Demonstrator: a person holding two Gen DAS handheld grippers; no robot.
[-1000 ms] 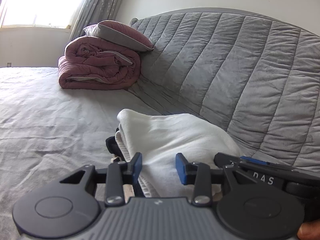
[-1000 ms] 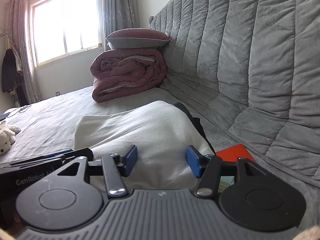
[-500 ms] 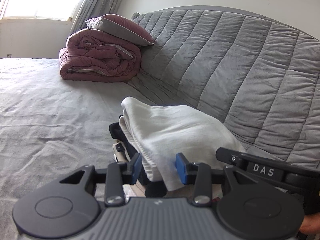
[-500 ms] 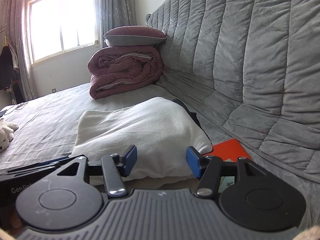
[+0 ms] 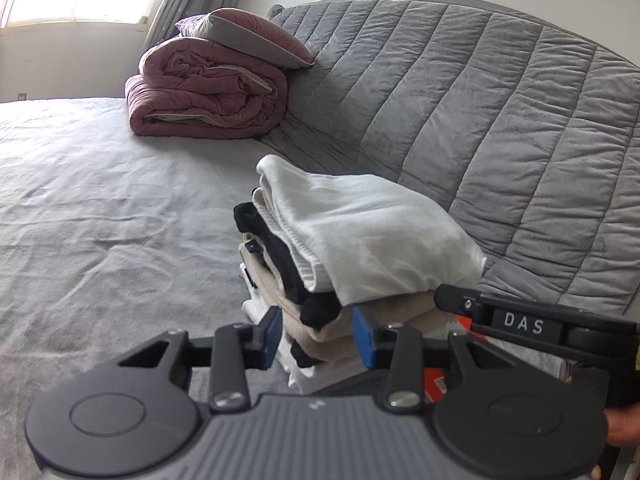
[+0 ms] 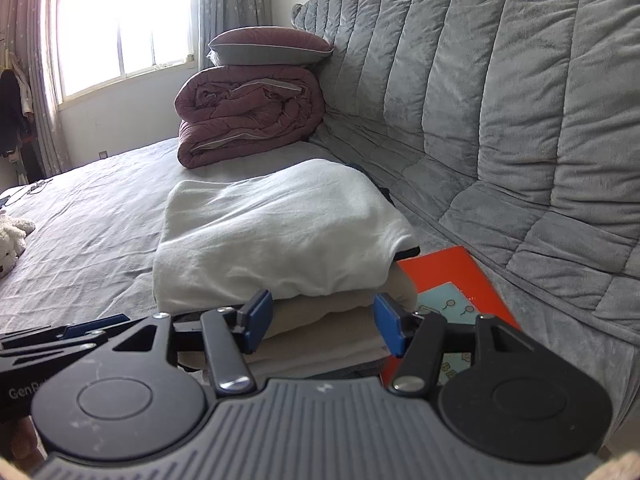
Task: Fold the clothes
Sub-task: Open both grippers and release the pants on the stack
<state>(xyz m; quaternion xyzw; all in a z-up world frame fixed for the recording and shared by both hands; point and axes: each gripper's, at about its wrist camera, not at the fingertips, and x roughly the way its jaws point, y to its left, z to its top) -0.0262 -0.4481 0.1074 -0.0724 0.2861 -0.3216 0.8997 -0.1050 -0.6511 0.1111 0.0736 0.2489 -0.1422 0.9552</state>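
Because both tools stand in front of the near end of the stack of folded clothes [image 5: 320,320] and not around it, neither holds anything: the left tool [image 5: 316,336] has its blue pads apart with only the corner of the stack seen behind the gap, and the right tool [image 6: 322,322] is open wider, its pads also free of cloth. The stack lies on the grey bed [image 5: 100,208], close beside the quilted grey headboard cover [image 5: 480,120], probably so that finished pieces stay out of the working area. On top lies a white folded garment [image 6: 276,236], below it a black one [image 5: 280,248] and beige ones [image 6: 320,320], with more white at the bottom. The long axis of the top garment seems to run away from the cameras, roughly along the headboard, toward the rolled pink duvet [image 6: 248,116] with a pillow [image 6: 268,46] on it. An orange book [image 6: 448,276] lies just beside the stack and partly under it. I judge that this garment is already folded and placed.
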